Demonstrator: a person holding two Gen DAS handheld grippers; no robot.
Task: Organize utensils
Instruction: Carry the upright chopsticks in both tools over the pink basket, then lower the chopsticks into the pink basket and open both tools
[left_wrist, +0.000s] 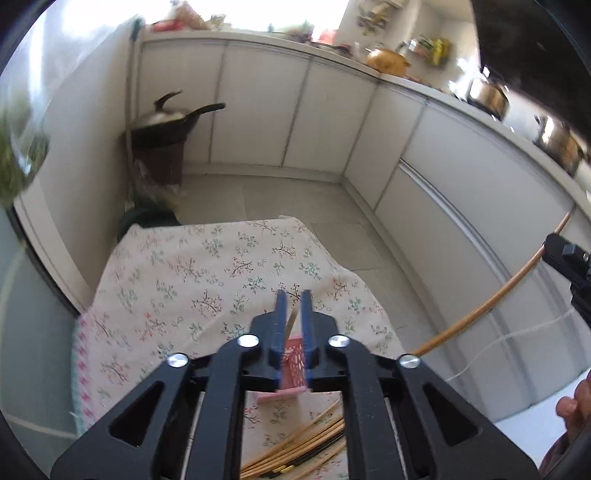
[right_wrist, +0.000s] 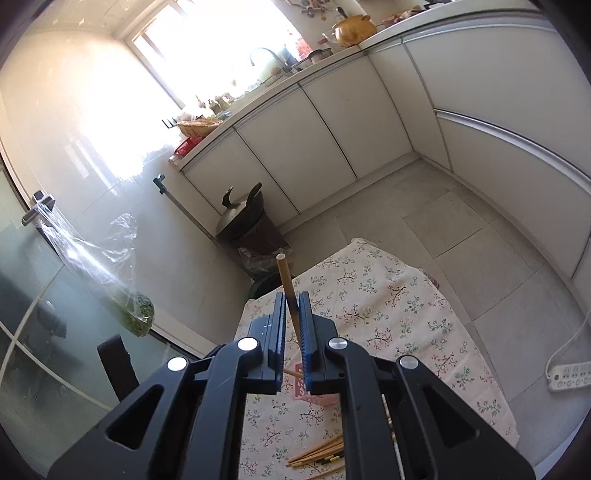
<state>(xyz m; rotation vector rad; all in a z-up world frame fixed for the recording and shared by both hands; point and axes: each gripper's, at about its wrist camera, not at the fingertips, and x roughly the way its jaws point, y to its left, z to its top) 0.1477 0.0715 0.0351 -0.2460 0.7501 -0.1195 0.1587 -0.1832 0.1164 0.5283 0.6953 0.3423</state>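
One chopstick (right_wrist: 287, 291) sits pinched between the blue pads of the right tongs (right_wrist: 291, 325), gripped near its dark lower end, with the pale blunt end sticking up and away. Just behind that grip, a pink slotted basket (right_wrist: 314, 384) rests on the floral-clothed desk (right_wrist: 406, 314), and nearer than the basket a loose bundle of chopsticks (right_wrist: 317, 452) lies flat on the cloth. The left tongs (left_wrist: 293, 328) are nearly closed just above the basket (left_wrist: 291, 365); a thin pale stick shows between the pads, but I cannot tell whether they are actually clamping it. From the left view the held chopstick (left_wrist: 491, 295) arcs out to the right of the basket, well apart from it. Chopsticks are light, stiff and smooth, so they probably pivot or slip in a narrow pinch; holding nearer the middle would likely steady one. Beyond the desk, far from the basket, a lidded wok (right_wrist: 240, 214) sits on a stand.
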